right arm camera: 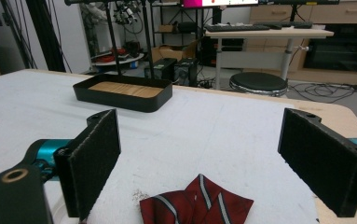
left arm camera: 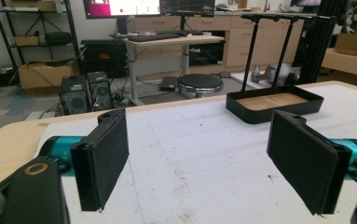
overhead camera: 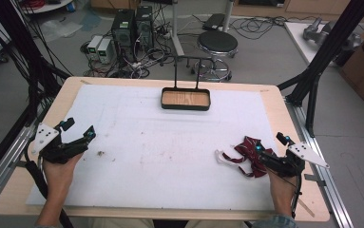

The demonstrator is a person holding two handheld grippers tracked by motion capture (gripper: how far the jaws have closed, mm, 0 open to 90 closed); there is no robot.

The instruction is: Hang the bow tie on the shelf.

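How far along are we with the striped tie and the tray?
Nothing looks done yet: the tray at the table's far edge holds nothing. In hand: the right gripper stands open just behind the crumpled red striped tie, fingers not on it. The left gripper is open and idle over the white mat. Left, probably: grasping and moving the tie.

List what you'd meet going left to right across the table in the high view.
Left gripper → black tray with the wooden floor, farther back → striped dark red cloth → right gripper, right at the cloth.
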